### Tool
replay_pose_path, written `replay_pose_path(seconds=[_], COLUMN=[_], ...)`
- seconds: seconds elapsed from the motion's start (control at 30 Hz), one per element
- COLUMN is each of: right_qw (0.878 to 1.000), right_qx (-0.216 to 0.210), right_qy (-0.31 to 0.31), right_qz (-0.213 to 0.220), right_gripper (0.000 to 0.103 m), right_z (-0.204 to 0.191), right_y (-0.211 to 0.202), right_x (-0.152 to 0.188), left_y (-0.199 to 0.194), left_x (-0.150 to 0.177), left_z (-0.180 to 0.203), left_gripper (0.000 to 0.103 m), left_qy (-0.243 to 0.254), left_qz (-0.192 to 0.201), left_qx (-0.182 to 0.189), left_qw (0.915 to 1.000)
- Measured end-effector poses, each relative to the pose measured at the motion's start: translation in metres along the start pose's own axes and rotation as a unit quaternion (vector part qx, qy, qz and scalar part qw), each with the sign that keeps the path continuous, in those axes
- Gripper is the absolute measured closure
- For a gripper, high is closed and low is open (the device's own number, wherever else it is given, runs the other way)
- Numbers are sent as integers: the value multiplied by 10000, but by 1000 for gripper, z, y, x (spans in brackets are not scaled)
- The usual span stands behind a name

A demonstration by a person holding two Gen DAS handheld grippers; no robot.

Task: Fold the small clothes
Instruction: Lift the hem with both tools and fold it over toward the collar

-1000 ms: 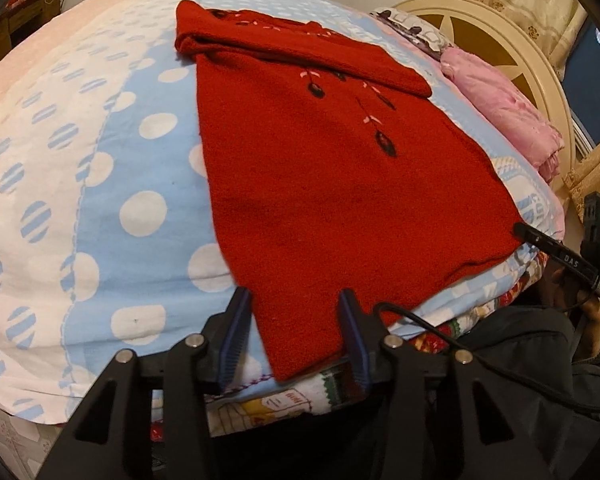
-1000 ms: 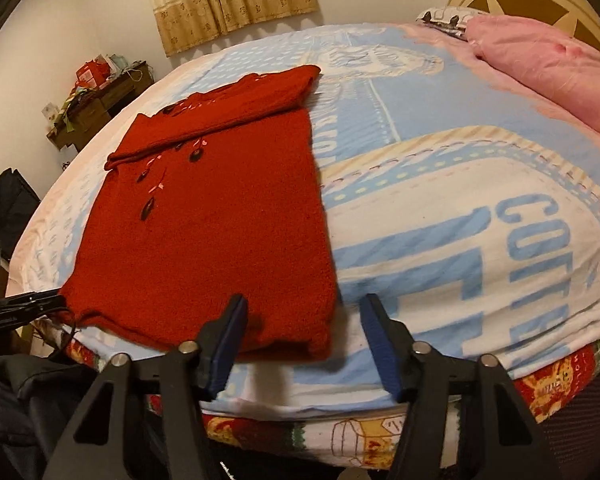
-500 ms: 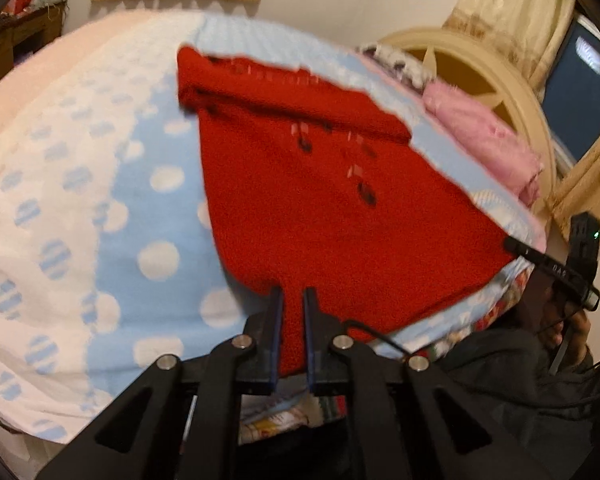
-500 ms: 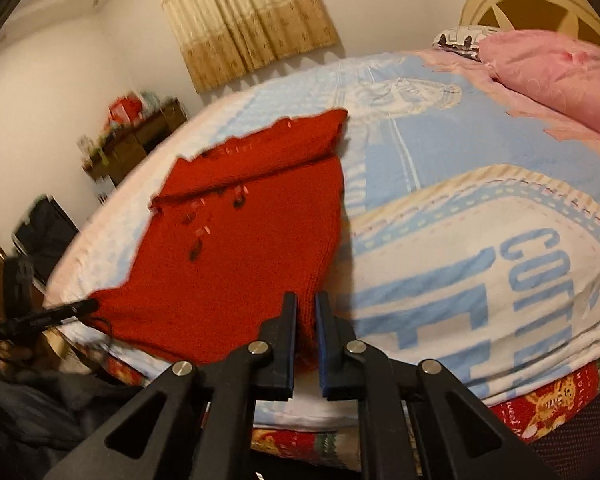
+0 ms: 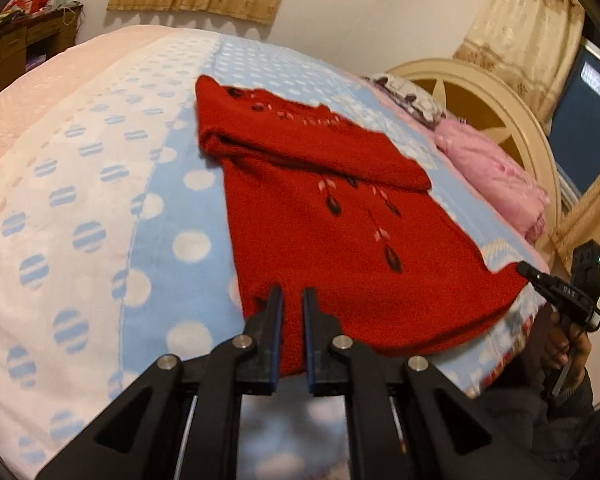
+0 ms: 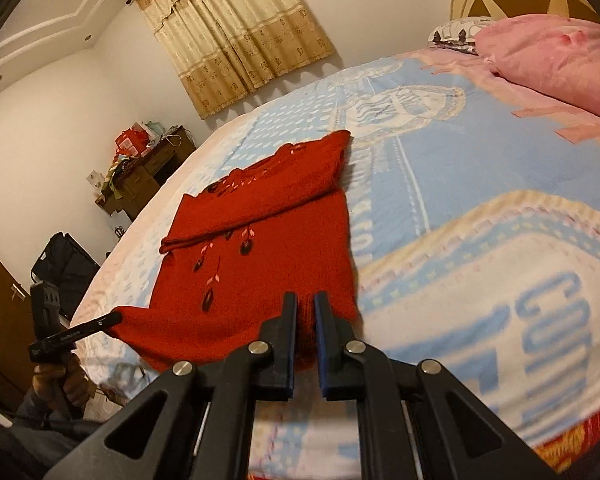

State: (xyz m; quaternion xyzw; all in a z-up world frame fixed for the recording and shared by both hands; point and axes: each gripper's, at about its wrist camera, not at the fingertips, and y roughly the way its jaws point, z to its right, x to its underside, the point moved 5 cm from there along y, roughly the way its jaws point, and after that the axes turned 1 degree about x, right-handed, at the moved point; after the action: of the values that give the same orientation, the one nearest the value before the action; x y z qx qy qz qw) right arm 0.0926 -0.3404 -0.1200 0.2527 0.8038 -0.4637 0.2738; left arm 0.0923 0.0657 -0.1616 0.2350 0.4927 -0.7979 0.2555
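Note:
A red knitted sweater (image 5: 340,232) with dark leaf embroidery lies on the bed, its sleeves folded across the chest at the far end. My left gripper (image 5: 291,294) is shut on the near left corner of its hem. My right gripper (image 6: 306,300) is shut on the near right corner of the hem of the sweater (image 6: 260,264). Both corners are lifted off the bed. Each gripper shows in the other's view, the right one (image 5: 556,288) at the sweater's right corner and the left one (image 6: 76,334) at its left corner.
The bed has a blue and white dotted blanket (image 5: 100,220) with lettering (image 6: 500,240). A pink pillow (image 5: 496,184) lies by the round cream headboard (image 5: 480,92). A cluttered wooden dresser (image 6: 148,176) and a black bag (image 6: 64,264) stand by the wall. Curtains (image 6: 236,36) hang behind.
Both grippers closed on the sweater's near hem corners, then rose, lifting the hem off the bed edge.

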Motion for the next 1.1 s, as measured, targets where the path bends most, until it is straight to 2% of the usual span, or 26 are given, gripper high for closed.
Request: replay_pose_path(seconds=[0.13,0.27,0.6,0.8,1.1], right_qw=[9996,9989,9981,9986,9990], right_qx=[-147,-301,-383,-348,-252], right_qy=[-153,-210,-93,-23,-97], right_qz=[159,291,480,402,354], right_gripper=[95,95,95,95,96], right_z=[-18,-31,-37,-38,-47], right_y=[4,4,21,48,86], right_x=[-25,-47,-117,-154,-193], left_y=[-1,-11,-18,-3,20], left_x=[-17,-33,-88,-124,-165], left_z=[-2,6,-1,-4,-16], left_gripper=[94,94,94,95,95], left_qy=[-172,-62,-305,-206,-295], left_qz=[236,429,729,834,857], left_qx=[192,265,540,476,442], left_qw=[9994,9987,9954,9952,9949])
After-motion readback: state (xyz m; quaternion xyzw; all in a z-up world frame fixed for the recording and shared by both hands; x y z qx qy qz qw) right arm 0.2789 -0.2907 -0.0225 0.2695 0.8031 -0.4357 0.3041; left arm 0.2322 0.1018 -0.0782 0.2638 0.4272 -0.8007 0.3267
